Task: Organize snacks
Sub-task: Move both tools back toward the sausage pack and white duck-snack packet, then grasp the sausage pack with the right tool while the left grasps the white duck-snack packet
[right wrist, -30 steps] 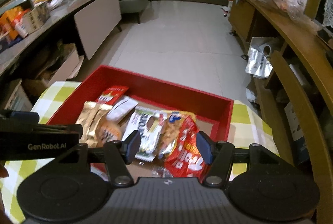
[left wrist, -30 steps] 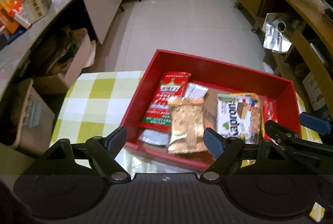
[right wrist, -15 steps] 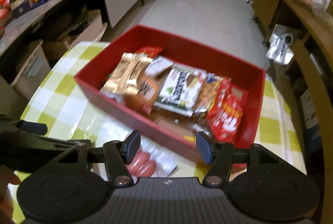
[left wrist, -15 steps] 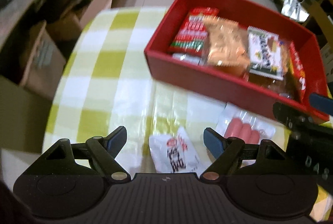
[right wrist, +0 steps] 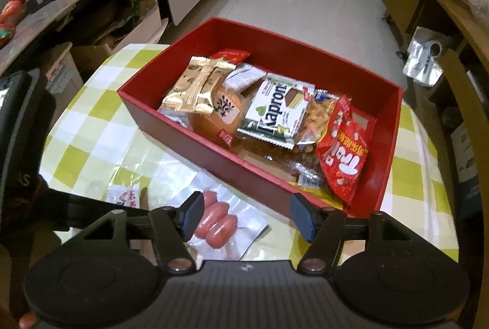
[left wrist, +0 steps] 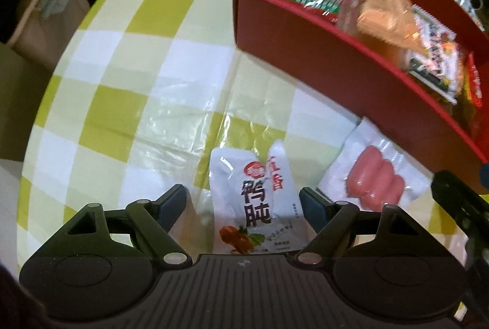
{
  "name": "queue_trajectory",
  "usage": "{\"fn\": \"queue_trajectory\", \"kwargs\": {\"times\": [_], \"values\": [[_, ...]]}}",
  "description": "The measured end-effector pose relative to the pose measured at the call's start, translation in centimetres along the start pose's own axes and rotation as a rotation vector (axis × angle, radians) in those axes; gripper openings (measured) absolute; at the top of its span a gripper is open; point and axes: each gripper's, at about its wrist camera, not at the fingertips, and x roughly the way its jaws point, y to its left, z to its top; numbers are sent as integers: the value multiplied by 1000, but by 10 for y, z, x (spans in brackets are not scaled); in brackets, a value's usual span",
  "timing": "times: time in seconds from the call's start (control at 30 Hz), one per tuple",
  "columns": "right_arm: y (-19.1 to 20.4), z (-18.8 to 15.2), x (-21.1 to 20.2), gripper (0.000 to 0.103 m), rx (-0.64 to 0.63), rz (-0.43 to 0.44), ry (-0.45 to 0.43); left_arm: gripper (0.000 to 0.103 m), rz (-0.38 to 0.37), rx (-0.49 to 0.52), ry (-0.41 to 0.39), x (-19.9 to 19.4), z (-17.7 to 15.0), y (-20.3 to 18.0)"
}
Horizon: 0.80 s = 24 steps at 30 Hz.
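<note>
We're mid-pick: left tongs open, empty, straddling the white pouch near the red box. Right tongs just widened, empty, probably targeting the sausages. Next: lower, close.

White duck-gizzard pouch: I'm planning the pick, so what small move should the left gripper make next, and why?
Probably lower the left gripper and close. Its open jaws already straddle the white duck-gizzard pouch, which lies flat on the checked tablecloth, outside the red box.
</note>
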Motion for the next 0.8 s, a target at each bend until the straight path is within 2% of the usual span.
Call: {"fn": "queue_trajectory", "kwargs": {"times": [0.1,0.17,0.2,0.33,0.53,0.67,0.8], "values": [[0,-1,2,70,14,14,18,80,8,15,-7,-2,-4,-2],[1,-1,2,70,19,18,22,66,10,35,-15,-6,-7,-1],[2,-2,3,70,18,19,23,65,4,45,-16,-8,-8,-1],[0,-4,10,70,23,25,39,63,10,85,-14,-11,-14,2],[-5,3,35,70,99,123,47,63,8,134,-10,-12,-26,16],[9,5,50,70,25,135,56,64,-12,131,-8,-15,-23,29],[18,2,64,71,-27,139,111,64,-22,128,1,-9,-16,40]]}}
